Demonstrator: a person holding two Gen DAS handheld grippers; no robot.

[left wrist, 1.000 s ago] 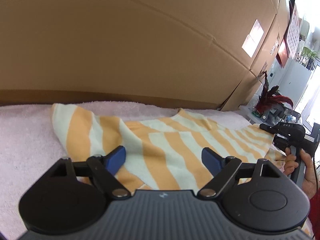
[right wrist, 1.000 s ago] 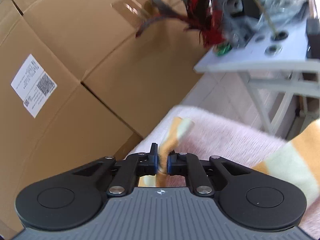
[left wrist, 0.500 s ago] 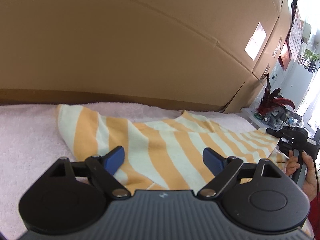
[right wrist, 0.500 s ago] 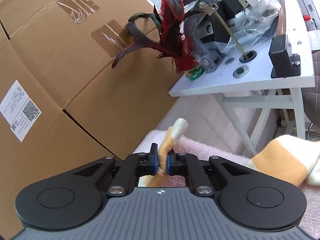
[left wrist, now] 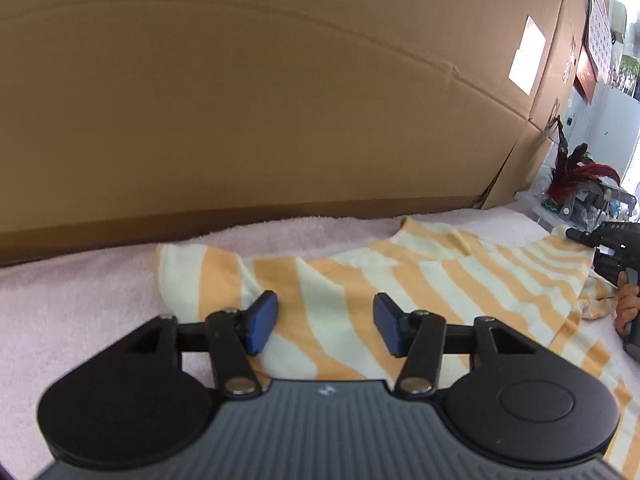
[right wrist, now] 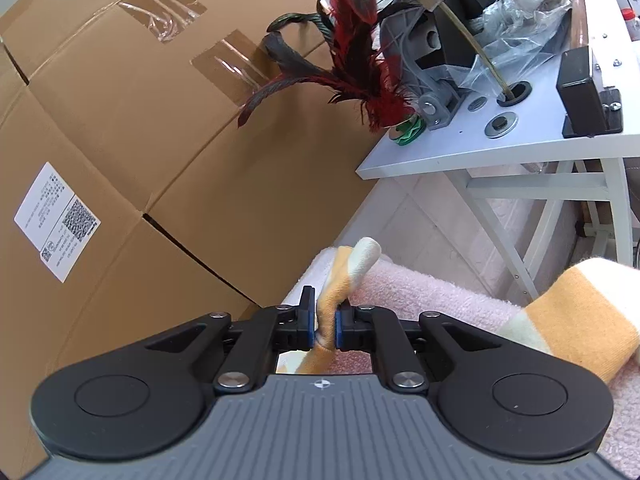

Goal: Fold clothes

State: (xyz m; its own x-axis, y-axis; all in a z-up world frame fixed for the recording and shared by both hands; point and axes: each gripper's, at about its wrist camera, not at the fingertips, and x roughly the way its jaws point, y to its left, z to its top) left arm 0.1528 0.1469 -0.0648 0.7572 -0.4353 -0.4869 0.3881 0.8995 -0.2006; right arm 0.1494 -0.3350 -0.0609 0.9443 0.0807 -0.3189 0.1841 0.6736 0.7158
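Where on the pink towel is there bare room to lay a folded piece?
Bare pink towel lies left of the striped shirt, up to the cardboard box; a thin strip runs behind the shirt too. The right end is crowded: the right gripper pinches the shirt there.

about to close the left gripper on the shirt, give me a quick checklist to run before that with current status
1. Right gripper clamped on the striped shirt: ok, a twisted bit of cloth sits between its pads.
2. Left gripper open: ok, blue pads apart with cloth showing between them.
3. Left pads touching the cloth: cannot tell, height above the shirt is unclear.
4. Shirt lying on the pink towel: ok, mostly spread, some wrinkles near the collar.
5. Room behind the shirt: ok, the cardboard box stands past the towel's far edge.
6. Person's hand clear of the left pads: ok, far to the right.
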